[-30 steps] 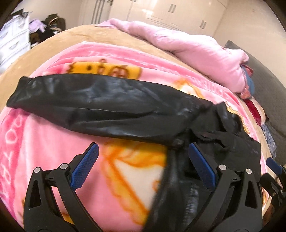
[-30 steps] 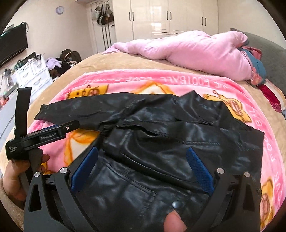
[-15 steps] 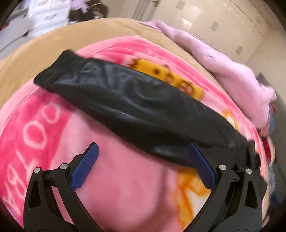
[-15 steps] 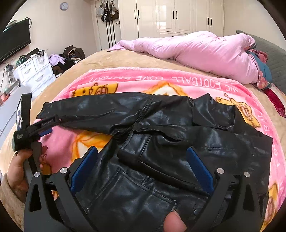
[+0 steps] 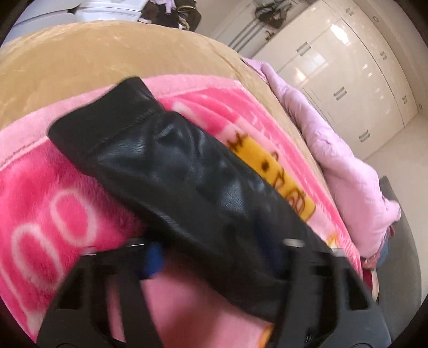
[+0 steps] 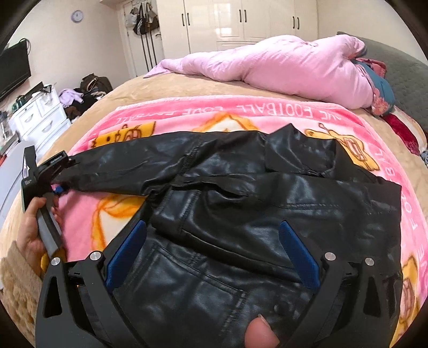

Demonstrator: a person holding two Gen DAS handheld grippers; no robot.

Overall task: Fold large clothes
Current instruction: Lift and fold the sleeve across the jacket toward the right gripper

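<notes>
A black leather jacket (image 6: 240, 203) lies spread on a pink cartoon blanket (image 6: 214, 112) on the bed. Its left sleeve (image 5: 171, 171) stretches out toward the blanket's edge, cuff farthest away. My left gripper (image 5: 211, 251) is blurred and its jaws are closing, with the sleeve bunched between the blue pads (image 5: 152, 258). In the right wrist view the left gripper (image 6: 57, 182) sits at the sleeve's cuff end, held by a hand (image 6: 32, 230). My right gripper (image 6: 212, 254) hovers open over the jacket's body, with nothing between its fingers.
A tan bedspread (image 6: 165, 88) lies under the blanket. A rolled pink duvet (image 6: 281, 64) and other clothes lie at the far side near a grey headboard (image 6: 401, 69). White wardrobes (image 6: 240, 21) and white drawers (image 6: 40, 112) stand beyond the bed. A thumb (image 6: 260, 334) shows at the bottom edge.
My left gripper slid left along the sleeve to near its cuff, rolled, and its jaws drew in around the sleeve. The right gripper stayed open over the jacket body.
</notes>
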